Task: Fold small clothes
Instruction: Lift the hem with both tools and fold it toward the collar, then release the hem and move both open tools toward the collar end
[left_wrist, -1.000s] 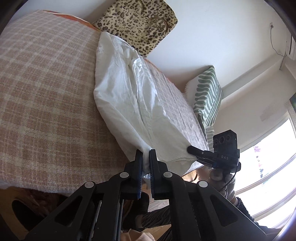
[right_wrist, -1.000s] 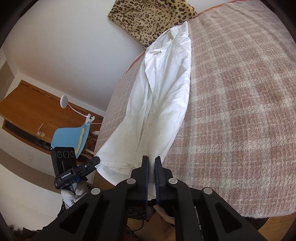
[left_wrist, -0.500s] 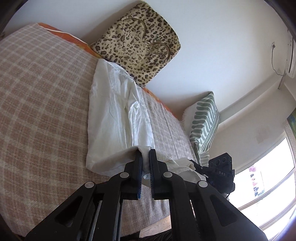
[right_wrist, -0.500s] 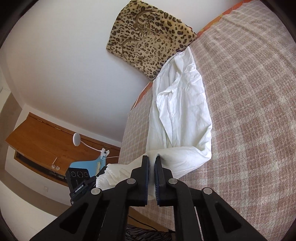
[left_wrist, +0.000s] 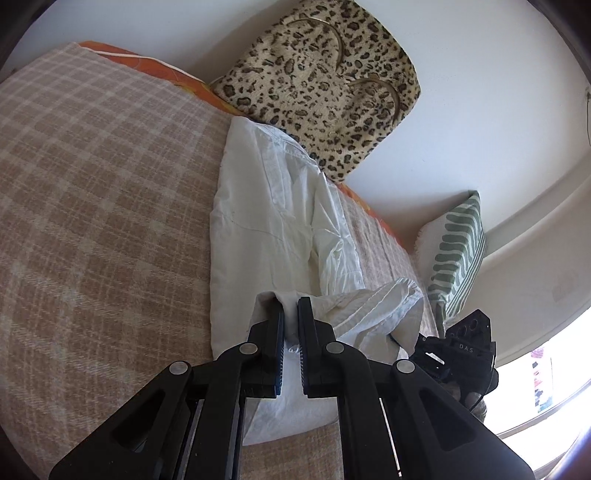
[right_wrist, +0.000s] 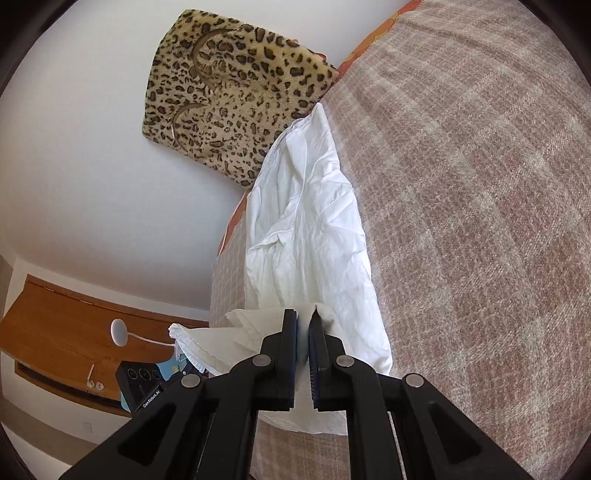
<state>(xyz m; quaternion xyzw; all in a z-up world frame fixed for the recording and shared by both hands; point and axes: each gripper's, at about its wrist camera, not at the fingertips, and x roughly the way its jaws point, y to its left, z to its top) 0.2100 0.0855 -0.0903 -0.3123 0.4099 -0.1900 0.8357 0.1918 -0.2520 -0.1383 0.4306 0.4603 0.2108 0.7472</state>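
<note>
A white shirt (left_wrist: 273, 221) lies lengthwise on a pink plaid bedspread (left_wrist: 92, 192), collar end toward the wall. My left gripper (left_wrist: 290, 306) is shut on the shirt's near hem and holds it lifted over the shirt's body. My right gripper (right_wrist: 303, 317) is shut on the other hem corner of the same shirt (right_wrist: 306, 236). The hem sags in a loose fold between the two grippers. The right gripper (left_wrist: 461, 354) shows in the left wrist view, and the left gripper (right_wrist: 144, 384) in the right wrist view.
A leopard-print bag (left_wrist: 325, 77) leans on the white wall behind the shirt's collar. A green-striped pillow (left_wrist: 458, 254) stands at the bed's end. A wooden desk (right_wrist: 66, 325) with a white lamp (right_wrist: 120, 332) stands beyond the bed (right_wrist: 480, 221).
Both grippers have lifted the hem from the bed's near edge and carried it forward over the shirt toward the collar. The shirt's lower part now folds back on itself.
</note>
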